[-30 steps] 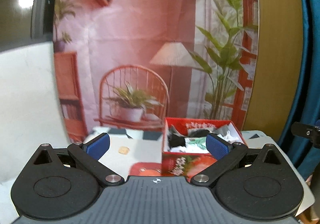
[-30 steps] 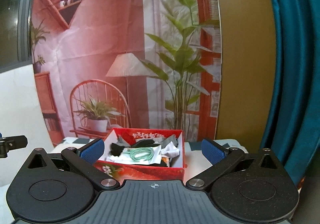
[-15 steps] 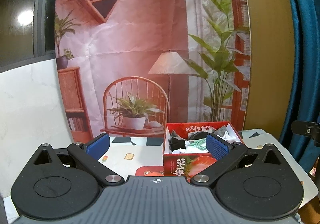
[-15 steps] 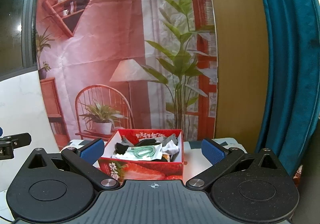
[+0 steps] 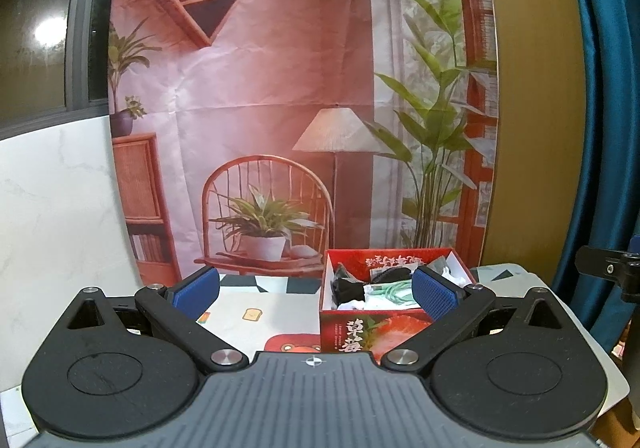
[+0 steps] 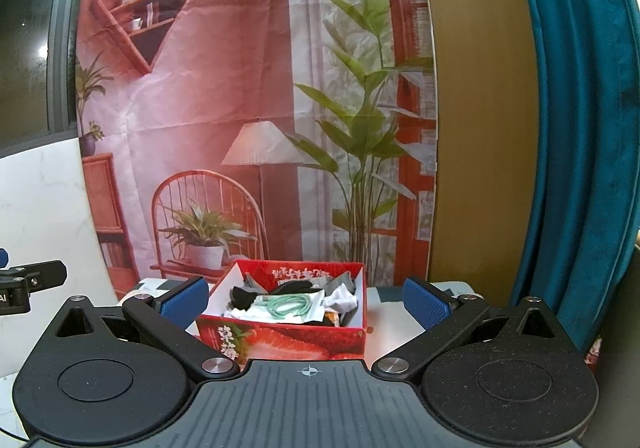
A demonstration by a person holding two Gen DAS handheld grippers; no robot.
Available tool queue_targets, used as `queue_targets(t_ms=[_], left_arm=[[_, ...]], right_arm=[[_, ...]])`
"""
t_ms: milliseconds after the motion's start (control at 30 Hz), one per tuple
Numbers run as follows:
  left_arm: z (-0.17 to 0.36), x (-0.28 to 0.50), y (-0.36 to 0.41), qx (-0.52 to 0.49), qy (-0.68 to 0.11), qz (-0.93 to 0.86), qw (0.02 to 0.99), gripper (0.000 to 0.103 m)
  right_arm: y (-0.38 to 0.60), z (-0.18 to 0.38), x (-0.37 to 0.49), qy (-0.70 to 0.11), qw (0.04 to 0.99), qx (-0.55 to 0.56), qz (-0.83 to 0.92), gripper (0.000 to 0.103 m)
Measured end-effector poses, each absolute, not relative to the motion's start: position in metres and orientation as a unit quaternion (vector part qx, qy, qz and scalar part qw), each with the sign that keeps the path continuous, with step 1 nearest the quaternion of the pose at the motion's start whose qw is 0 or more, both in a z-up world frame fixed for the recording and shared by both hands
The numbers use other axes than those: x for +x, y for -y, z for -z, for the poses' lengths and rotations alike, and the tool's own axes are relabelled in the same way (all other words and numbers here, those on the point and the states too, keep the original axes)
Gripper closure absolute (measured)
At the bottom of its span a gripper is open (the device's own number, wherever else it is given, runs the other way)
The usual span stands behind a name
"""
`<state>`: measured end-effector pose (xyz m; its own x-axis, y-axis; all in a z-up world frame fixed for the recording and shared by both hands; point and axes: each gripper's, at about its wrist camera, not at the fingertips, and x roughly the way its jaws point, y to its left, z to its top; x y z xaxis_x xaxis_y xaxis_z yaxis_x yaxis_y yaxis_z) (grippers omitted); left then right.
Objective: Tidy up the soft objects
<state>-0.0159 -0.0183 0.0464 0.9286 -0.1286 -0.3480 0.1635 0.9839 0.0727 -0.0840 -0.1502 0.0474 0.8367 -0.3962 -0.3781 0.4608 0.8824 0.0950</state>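
Left wrist view first: my left gripper [image 5: 316, 290] sits nearest the lens with its blue pads [image 5: 196, 292] spread wide and nothing between them. Just beyond the fingers lies the counter [image 5: 256, 324], covered by a pale mat printed with small toast and bear pictures. On it, towards the right pad, stands the red strawberry box [image 5: 360, 332], open at the top, and in it I see a heap of soft objects [image 5: 352, 290]: black and white fabric pieces with a green coiled cord [image 5: 394, 290] lying on them. At the right edge a black part of the other rig pokes in. In the right wrist view my right gripper [image 6: 306, 302] is likewise spread open and empty, and the same box [image 6: 292, 340] sits on the counter between its two fingers, a little left of centre, not touched by either pad. The dark, white and grey pieces fill it, the green cord on top. Behind the counter hangs a printed backdrop [image 6: 256, 87] showing a chair, potted plants, a lamp and shelves, with a teal curtain [image 6: 576, 127] to its right.
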Motion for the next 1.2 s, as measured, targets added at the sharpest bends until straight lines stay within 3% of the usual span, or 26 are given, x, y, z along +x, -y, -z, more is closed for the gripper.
queue_targets(t_ms=[1200], left_arm=[[-0.0433,-0.0154,0.0127,0.035,-0.185,0.076,0.979,0.0]], right_arm=[[0.148,-0.0423,-0.0752,-0.188,0.952,0.094,0.223,0.0]])
